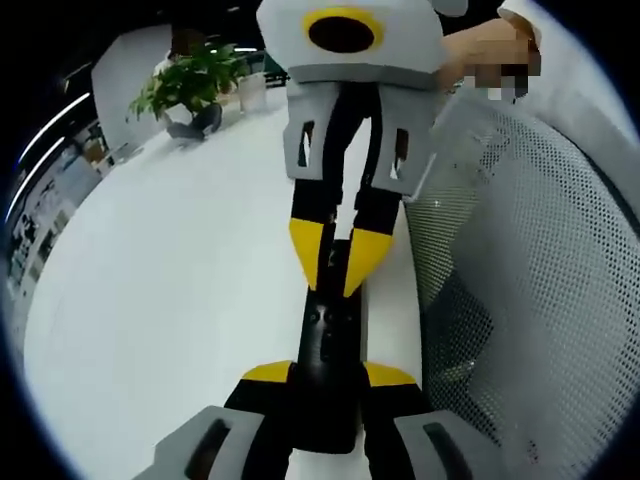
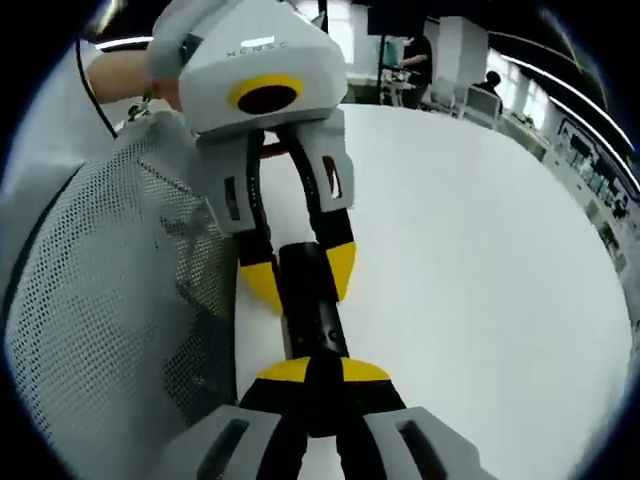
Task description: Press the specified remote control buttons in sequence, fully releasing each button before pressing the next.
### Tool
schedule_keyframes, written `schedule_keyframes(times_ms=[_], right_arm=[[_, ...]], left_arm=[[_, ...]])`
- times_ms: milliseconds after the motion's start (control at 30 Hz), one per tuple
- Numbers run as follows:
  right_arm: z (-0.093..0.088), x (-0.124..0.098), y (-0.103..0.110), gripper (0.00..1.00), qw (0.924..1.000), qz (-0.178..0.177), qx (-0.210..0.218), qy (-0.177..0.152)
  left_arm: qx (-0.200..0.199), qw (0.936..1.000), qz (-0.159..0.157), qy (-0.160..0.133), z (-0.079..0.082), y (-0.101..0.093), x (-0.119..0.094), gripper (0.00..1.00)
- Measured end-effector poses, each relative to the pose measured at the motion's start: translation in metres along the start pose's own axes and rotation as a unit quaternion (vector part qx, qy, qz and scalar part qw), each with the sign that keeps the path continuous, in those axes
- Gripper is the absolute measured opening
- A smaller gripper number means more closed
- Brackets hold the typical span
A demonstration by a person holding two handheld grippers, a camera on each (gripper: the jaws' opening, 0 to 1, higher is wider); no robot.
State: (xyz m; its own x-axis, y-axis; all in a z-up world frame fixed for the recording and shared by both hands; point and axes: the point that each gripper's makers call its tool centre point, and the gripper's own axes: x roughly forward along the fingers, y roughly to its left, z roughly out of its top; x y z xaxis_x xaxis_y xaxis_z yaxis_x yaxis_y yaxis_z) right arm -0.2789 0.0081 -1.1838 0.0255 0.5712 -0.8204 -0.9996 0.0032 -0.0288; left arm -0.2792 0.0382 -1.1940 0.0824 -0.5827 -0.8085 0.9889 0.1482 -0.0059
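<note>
A slim black remote control (image 1: 327, 345) lies lengthwise on the white table (image 1: 170, 290), near its edge. My left gripper (image 1: 328, 374) is shut on the remote's near end, a yellow-tipped finger against each long side. Opposite, my right gripper (image 1: 338, 258) points down with its yellow fingertips (image 1: 310, 250) almost together, resting on the remote's far part. In the right gripper view, my right gripper (image 2: 322, 372) sits shut over the remote control (image 2: 312, 300), and the left gripper (image 2: 302, 276) clamps it further along.
A white mesh chair back (image 1: 520, 280) stands close beside the table edge, also seen as the mesh chair back (image 2: 100, 300). A potted plant (image 1: 190, 85) stands at the table's far end. A person's hand (image 1: 490, 50) holds the right gripper. The white table (image 2: 480, 260) stretches wide on the other side.
</note>
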Motion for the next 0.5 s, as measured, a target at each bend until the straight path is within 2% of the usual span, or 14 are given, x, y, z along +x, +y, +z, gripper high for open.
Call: schedule_keyframes(times_ms=[100, 167, 200, 333, 467, 500], right_arm=[[0.0018, 0.002, 0.0017, 0.05, 0.9999, 0.004, -0.007, 0.014], [0.0024, 0.0029, 0.0023, 0.05, 0.9987, 0.01, -0.044, 0.022], [0.0028, 0.0035, 0.0027, 0.05, 0.9987, 0.011, -0.042, 0.026], [0.0029, 0.0044, 0.0037, 0.04, 0.9957, 0.014, -0.076, 0.052], [0.0032, 0.0061, 0.0033, 0.03, 0.9947, 0.006, -0.064, 0.08], [0.0025, 0.0057, 0.0026, 0.03, 0.9949, 0.0, -0.048, 0.088]], left_arm=[[-0.003, 1.0, 0.002, 0.002, 0.0001, -0.0002, 0.0, 0.23], [-0.004, 1.0, 0.003, 0.004, 0.0001, -0.0001, 0.0, 0.23], [-0.004, 1.0, 0.003, 0.004, 0.0002, -0.0002, -0.0001, 0.23], [-0.007, 1.0, 0.005, 0.001, 0.0001, 0.0, -0.0002, 0.24], [-0.007, 1.0, 0.006, -0.003, 0.0003, 0.0001, -0.0001, 0.24], [-0.007, 1.0, 0.006, -0.003, 0.0003, 0.0001, -0.0002, 0.23]])
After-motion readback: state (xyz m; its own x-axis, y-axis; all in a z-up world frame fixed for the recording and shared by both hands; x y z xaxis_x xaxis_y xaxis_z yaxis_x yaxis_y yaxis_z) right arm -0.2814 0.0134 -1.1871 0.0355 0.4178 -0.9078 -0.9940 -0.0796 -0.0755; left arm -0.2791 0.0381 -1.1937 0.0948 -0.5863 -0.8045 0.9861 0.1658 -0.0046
